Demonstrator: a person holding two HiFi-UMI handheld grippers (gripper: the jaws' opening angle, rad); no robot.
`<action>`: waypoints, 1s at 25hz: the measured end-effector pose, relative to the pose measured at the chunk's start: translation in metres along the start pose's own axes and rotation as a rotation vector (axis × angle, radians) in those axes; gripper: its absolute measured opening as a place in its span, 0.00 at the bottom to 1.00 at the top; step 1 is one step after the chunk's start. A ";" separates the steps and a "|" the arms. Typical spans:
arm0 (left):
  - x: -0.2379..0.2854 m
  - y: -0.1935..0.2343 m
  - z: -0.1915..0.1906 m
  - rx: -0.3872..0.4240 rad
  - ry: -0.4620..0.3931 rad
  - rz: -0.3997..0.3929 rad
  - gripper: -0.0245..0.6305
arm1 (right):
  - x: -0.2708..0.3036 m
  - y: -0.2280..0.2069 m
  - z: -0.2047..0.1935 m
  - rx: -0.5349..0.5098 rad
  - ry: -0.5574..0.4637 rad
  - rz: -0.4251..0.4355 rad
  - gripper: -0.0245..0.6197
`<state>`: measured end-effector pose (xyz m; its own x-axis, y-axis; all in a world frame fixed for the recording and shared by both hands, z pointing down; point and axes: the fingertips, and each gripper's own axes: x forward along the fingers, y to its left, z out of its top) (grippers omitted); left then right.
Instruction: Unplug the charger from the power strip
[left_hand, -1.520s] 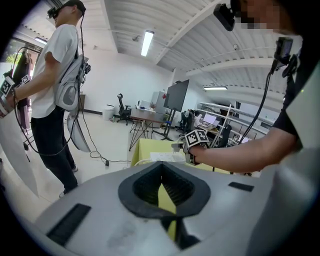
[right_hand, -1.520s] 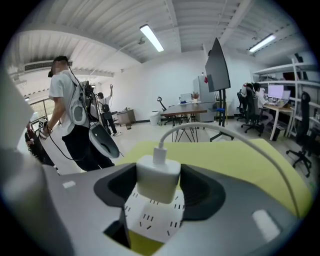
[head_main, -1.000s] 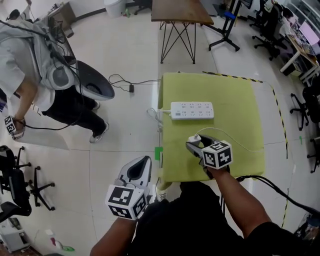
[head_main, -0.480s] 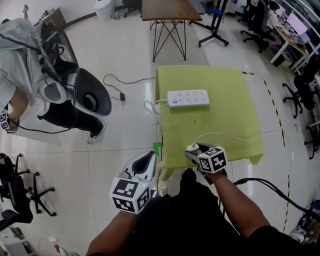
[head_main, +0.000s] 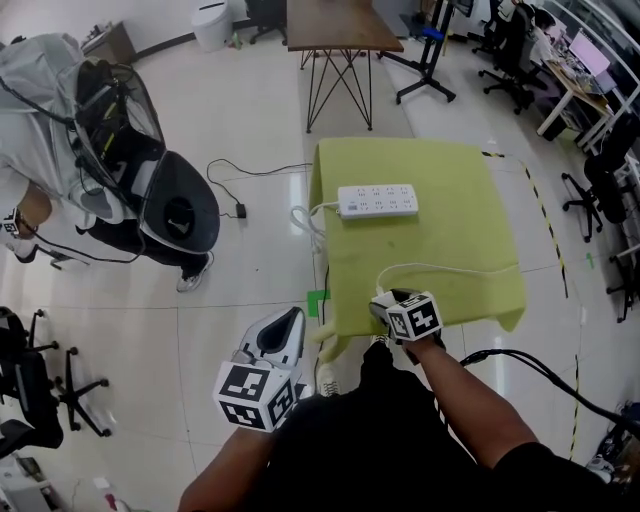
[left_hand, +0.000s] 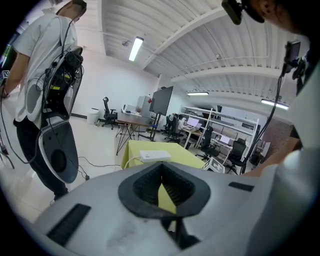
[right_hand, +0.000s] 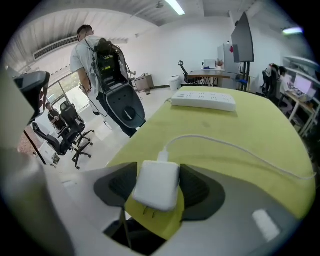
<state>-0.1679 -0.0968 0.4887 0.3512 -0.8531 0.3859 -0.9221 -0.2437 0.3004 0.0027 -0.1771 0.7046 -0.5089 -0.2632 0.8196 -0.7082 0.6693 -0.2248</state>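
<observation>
The right gripper (right_hand: 159, 174) has its jaws pinching a white charger (right_hand: 155, 189) by its two sides, with the bare prongs facing back toward the hand. It is held just over the near edge of the green-covered table (head_main: 450, 240). The charger's thin white cable (right_hand: 225, 145) runs out across the cloth and loops toward the table's right side. The power strip (head_main: 377, 200) lies flat on the far half of the table, well apart from the charger, and its own cord drops off the left edge. The left gripper (left_hand: 161, 170) hangs off the table's near left corner, over the floor, jaws pressed together with nothing between them. A person (head_main: 60, 150) wearing a backpack stands well to the table's left.
</observation>
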 end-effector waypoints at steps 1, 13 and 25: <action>-0.002 0.002 0.001 -0.001 -0.005 0.005 0.05 | 0.001 0.000 0.000 -0.002 -0.002 0.003 0.46; -0.002 0.002 0.015 0.024 -0.016 -0.031 0.05 | -0.083 0.010 0.044 0.088 -0.269 0.003 0.23; 0.036 -0.041 0.041 0.101 -0.027 -0.188 0.05 | -0.224 0.081 0.053 0.227 -0.626 0.165 0.04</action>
<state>-0.1243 -0.1364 0.4547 0.5151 -0.8000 0.3076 -0.8530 -0.4433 0.2756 0.0334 -0.1006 0.4752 -0.7577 -0.5681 0.3212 -0.6472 0.5912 -0.4813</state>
